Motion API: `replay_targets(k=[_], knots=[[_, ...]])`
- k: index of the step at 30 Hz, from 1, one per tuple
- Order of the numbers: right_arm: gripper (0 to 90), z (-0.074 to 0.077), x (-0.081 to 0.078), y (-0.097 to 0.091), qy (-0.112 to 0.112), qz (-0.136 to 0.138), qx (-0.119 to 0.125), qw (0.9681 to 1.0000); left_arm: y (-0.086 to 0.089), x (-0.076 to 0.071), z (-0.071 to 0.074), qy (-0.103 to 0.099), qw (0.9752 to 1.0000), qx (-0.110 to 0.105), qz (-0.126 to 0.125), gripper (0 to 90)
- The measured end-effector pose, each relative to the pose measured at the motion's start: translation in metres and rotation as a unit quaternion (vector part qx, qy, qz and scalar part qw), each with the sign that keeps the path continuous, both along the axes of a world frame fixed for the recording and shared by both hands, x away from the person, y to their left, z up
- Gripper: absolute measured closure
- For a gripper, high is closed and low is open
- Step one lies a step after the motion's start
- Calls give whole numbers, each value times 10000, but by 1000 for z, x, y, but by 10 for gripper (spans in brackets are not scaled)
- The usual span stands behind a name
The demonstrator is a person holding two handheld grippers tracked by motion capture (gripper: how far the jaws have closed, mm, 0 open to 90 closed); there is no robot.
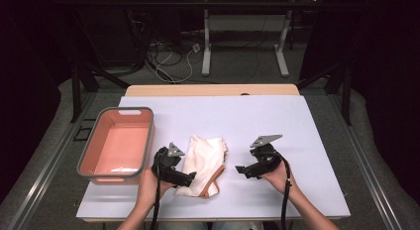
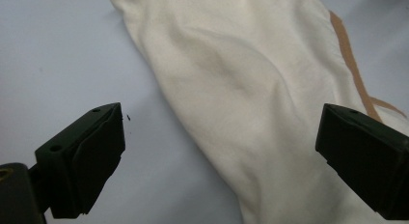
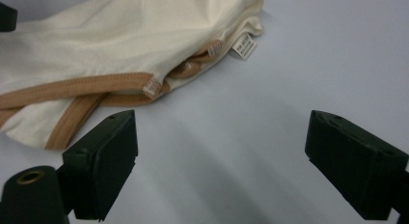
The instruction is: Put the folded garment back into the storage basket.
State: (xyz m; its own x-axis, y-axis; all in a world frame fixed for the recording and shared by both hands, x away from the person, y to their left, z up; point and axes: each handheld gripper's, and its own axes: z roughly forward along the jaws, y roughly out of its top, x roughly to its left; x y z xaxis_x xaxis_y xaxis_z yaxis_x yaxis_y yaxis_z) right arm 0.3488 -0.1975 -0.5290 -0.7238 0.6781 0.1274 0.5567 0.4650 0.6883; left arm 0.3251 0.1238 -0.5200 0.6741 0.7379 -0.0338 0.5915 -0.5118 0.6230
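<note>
A wide white table [image 1: 257, 116] carries the scene, with a salmon-pink plastic bin with a grey rim [image 1: 118, 143] off to the outer side of the left gripper [image 1: 190, 179]. Between the two grippers lies a folded cream cotton garment with tan binding along its edges [image 1: 204, 163], loosely bundled on the tabletop.

The left gripper's jaws stand wide apart with nothing pressed between them; in the left gripper view the garment [image 2: 251, 98] spreads ahead of and between the jaws, its lower end running under the far jaw.

The right gripper [image 1: 239, 169] also has its jaws parted and empty. In the right gripper view the cloth [image 3: 125, 45] lies ahead and beyond the near jaw, apart from the tips, with a small white care label [image 3: 244, 45] at its corner.

The garment looks light, soft and limp, likely to sag and unfold when lifted. The bound tan edge [image 3: 72, 86] or a thick fold would probably offer the firmest pinch.
</note>
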Motion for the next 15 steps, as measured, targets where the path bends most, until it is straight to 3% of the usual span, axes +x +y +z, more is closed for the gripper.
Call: replay_targets(k=[10, 15], knots=[[53, -3, -10, -21, -45, -141, 12, 9999, -9, 15, 0, 81, 9999, 69, 32, 14], [44, -1, -15, -27, -140, -106, 26, 9998, -17, 20, -2, 127, 9997, 205, -21, 14]])
